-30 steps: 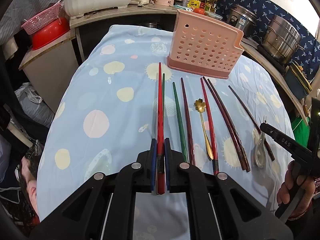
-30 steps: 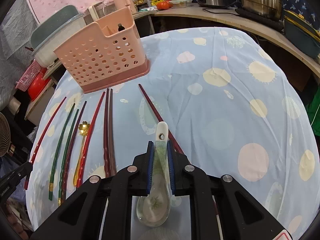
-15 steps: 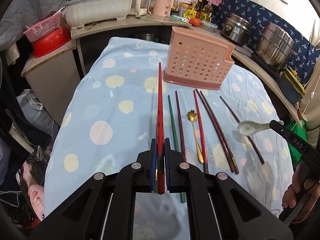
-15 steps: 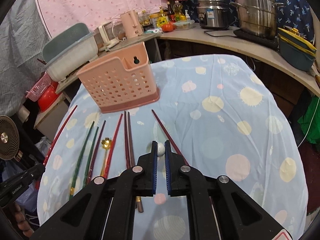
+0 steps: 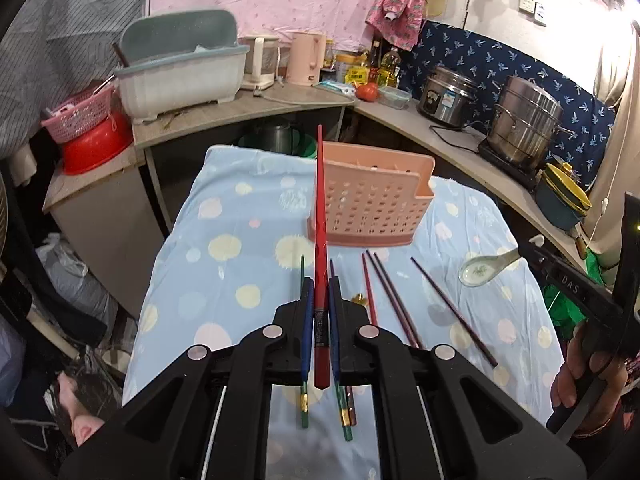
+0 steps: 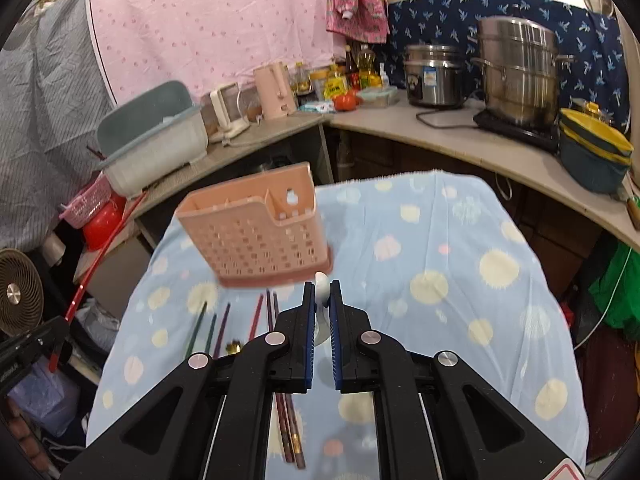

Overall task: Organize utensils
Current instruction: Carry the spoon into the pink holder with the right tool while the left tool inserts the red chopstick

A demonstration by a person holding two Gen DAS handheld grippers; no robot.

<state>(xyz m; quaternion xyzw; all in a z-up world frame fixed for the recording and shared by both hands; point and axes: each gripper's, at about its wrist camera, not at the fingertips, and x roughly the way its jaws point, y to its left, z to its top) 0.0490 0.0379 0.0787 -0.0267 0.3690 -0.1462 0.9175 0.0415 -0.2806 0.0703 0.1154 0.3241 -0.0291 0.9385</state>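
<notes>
Both utensils now airborne | your left gripper (image 5: 319, 304) clamps the red chopstick (image 5: 320, 216), frame centre | your right gripper (image 6: 322, 308) pinches the white spoon (image 6: 321, 286) | pink holder (image 6: 256, 236) upper centre, next drop-off likely.

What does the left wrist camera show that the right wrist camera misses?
Only the left view shows the white spoon's bowl, lifted clear of the table, and the lone dark chopstick on the cloth. Only the right view shows the fan and the left gripper from outside, red chopstick angled upward. Both show the pink holder, the steel pots, and chopsticks lying on the blue cloth.
</notes>
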